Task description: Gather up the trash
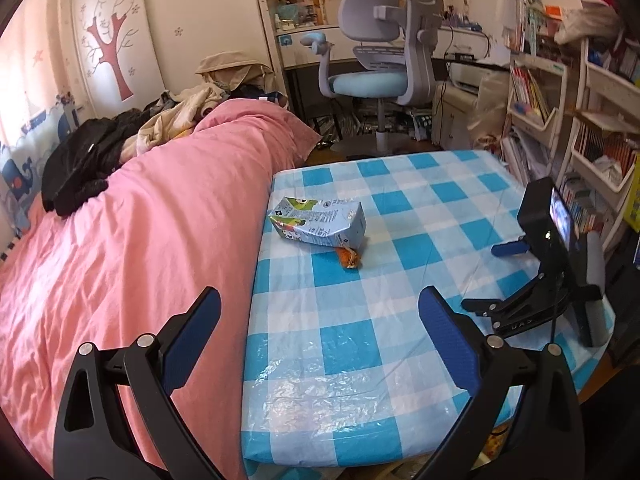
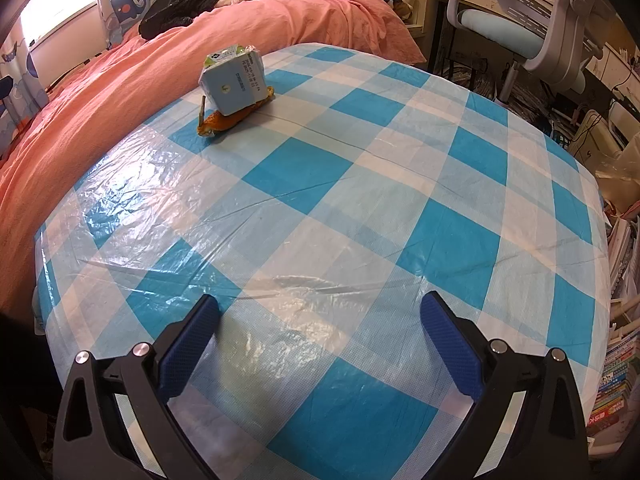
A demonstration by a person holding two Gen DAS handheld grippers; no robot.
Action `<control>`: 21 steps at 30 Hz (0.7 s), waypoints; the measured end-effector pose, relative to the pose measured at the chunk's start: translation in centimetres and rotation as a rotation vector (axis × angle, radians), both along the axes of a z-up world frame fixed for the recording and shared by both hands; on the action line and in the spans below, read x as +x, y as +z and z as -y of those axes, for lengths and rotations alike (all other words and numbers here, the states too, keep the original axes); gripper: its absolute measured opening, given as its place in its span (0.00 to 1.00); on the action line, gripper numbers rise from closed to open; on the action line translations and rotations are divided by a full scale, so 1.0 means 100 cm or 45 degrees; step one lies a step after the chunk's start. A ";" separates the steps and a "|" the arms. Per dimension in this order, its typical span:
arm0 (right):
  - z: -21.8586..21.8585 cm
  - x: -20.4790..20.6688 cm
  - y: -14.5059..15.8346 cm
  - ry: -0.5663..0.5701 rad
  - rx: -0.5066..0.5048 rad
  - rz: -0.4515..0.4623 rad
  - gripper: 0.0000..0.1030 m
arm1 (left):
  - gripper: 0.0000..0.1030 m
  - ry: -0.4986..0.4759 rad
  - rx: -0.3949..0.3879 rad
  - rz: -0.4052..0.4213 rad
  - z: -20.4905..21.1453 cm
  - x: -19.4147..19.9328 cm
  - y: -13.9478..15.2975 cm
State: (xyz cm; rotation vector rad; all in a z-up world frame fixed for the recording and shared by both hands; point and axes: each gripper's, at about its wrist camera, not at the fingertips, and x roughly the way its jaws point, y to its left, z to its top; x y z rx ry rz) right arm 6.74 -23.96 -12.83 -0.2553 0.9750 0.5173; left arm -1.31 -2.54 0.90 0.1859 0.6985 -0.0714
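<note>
Trash, a crushed drink carton (image 1: 318, 222) lying on its side atop an orange wrapper (image 1: 349, 258), sits mid-frame on the checked table (image 1: 360, 340), ahead of both wide-open, empty grippers, left gripper (image 1: 320, 308) seemingly nearer than right gripper (image 2: 320, 316).

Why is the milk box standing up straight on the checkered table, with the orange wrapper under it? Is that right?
Not quite. The milk box is lying on its side on the checkered table, as the left wrist view shows. The orange wrapper does lie under it.
</note>
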 end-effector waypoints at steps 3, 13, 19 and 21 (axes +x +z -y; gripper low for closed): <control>0.000 0.000 0.000 0.000 0.000 0.000 0.93 | 0.93 0.000 -0.008 0.002 0.000 -0.001 0.000; 0.000 0.001 0.000 0.000 0.000 0.000 0.93 | 0.93 -0.006 -0.006 0.014 0.003 -0.005 0.001; 0.000 0.001 0.000 0.001 0.000 0.000 0.93 | 0.93 -0.005 -0.004 0.014 0.004 -0.006 0.001; 0.000 0.001 0.000 0.001 0.000 0.000 0.93 | 0.93 0.000 -0.011 0.016 0.004 -0.006 0.002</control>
